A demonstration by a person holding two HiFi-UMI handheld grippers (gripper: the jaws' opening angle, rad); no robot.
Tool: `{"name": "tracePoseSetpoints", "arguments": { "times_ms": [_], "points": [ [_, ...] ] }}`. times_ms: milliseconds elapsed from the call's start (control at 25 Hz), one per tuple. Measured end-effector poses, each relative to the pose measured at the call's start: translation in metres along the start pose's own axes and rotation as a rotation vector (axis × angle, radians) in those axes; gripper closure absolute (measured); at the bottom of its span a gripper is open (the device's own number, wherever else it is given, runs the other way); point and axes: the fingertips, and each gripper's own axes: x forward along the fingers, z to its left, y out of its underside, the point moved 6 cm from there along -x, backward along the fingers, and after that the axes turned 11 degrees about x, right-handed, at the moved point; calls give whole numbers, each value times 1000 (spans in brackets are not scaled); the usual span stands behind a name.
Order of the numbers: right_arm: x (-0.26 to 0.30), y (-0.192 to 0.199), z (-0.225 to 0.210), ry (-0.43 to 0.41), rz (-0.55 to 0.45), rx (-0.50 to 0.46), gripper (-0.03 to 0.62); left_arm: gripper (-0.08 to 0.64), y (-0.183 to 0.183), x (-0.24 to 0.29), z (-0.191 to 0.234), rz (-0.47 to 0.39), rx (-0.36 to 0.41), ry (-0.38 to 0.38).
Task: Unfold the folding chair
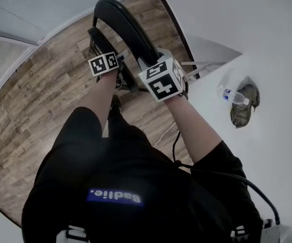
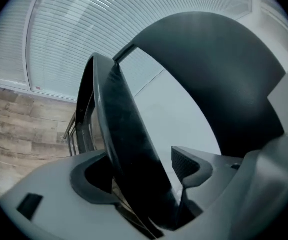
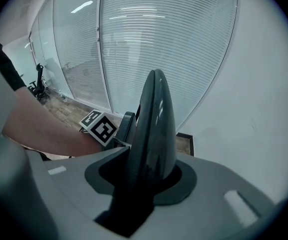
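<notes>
Water btl (image 1: pixel 232 95) lying on white table (image 1: pixel 277 151), touching crumpled olive cloth (image 1: pixel 242 115); wood floor (image 1: pixel 29 110).

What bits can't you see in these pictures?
- Feet of the chair: head view, hidden behind the grippers and the person; cut off low in both gripper views.
- Jaws of the left gripper and the right gripper: head view, under their marker cubes.
- Label on the bottle: head view, too small to read.
- Greenish bundle beside it: too small to tell what it is.

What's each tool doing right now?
Left tool: open, with the chair's seat panel between its jaws but not gripped.
Right tool: closed on the chair's backrest.
</notes>
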Motion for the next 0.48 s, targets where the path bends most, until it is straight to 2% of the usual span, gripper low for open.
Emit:
{"name": "tracePoseSetpoints", "arguments": {
  "times_ms": [160, 480],
  "points": [
    [-1, 0, 4, 5, -1, -4, 457, 229, 8, 3, 7, 41, -3, 2],
    [4, 1, 13, -17, 2, 16, 459, 252, 18, -27, 32, 16, -19, 45]
  ]
}}
